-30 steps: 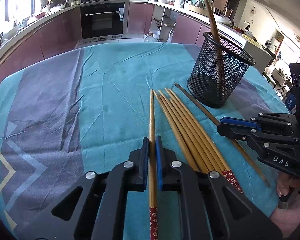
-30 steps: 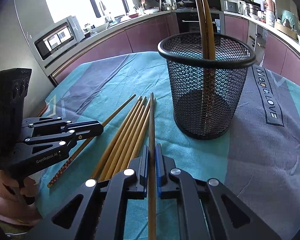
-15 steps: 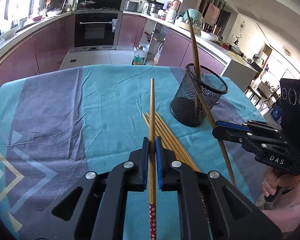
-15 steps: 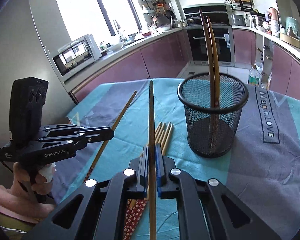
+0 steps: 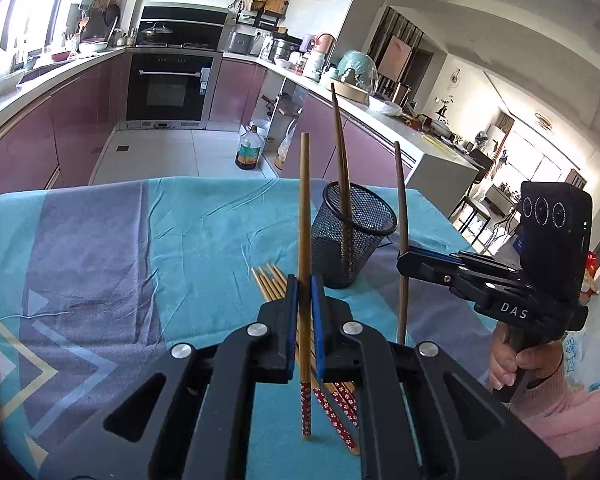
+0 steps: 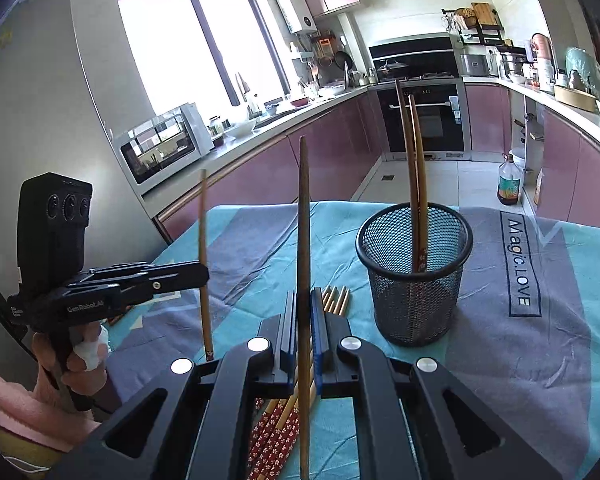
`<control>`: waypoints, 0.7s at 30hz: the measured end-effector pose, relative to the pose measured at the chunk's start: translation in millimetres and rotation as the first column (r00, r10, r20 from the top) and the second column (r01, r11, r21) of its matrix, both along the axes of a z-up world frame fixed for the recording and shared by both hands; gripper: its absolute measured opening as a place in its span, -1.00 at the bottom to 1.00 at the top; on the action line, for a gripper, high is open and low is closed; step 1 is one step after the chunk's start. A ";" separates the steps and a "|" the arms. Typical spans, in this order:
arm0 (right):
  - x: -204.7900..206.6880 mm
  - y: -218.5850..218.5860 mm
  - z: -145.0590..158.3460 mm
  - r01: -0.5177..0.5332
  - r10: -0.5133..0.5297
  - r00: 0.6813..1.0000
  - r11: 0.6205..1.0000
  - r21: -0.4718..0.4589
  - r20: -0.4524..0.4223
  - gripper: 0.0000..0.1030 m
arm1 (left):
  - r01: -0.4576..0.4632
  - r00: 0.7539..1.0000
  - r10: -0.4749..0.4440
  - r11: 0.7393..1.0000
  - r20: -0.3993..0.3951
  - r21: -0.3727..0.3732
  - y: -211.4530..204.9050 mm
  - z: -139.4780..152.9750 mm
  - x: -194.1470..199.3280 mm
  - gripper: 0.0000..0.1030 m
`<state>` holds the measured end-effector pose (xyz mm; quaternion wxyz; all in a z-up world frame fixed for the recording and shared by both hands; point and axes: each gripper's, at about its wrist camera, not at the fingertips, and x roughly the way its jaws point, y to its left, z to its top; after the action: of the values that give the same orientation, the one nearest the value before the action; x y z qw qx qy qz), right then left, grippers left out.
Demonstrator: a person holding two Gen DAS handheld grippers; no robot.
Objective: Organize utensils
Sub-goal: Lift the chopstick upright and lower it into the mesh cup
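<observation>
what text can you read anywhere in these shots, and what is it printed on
"DAS": white letters on the side of the right gripper.
"GenRobot.AI": white letters on the side of the left gripper; the small label beside it is too small to read.
"Magic.LOVE": boxed print on the grey band of the tablecloth.
The oil bottle label on the floor is too blurred to read.

Left gripper (image 5: 304,304) pinches a light chopstick (image 5: 305,216), held upright. Right gripper (image 5: 406,258) clamps a darker chopstick (image 5: 401,216), also upright, near the table's right edge. Mesh cup (image 5: 352,236) between them holds two chopsticks (image 5: 341,152). Loose chopsticks (image 5: 270,284) lie on the tablecloth (image 5: 100,248).
</observation>
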<state>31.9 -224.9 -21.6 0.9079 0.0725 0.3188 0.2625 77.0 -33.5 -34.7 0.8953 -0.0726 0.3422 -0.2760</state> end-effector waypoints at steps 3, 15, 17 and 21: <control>-2.3 -3.8 4.7 0.007 -0.007 1.000 1.000 0.009 0.017 -0.90 | -0.002 1.000 0.002 1.000 0.019 -0.020 6.3 9.4 -5.8 -0.86; -4.4 -21.2 32.4 0.027 -0.030 0.994 0.999 0.034 0.107 -0.90 | 0.006 0.995 0.004 0.995 0.102 -0.103 15.0 52.7 -13.0 -0.86; -3.9 -23.2 36.5 0.029 -0.033 0.992 0.999 0.032 0.122 -0.90 | 0.013 0.994 -0.001 0.994 0.109 -0.109 11.7 57.5 -11.2 -0.86; -3.2 -28.6 46.6 0.041 -0.044 0.987 0.999 0.024 0.153 -0.90 | 0.025 0.992 -0.011 0.993 0.123 -0.117 3.6 68.5 -5.5 -0.86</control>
<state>28.7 -253.5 25.0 0.9343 0.0685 0.2436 0.2513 71.5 -29.8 33.8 0.9061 -0.1053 0.2704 -0.3078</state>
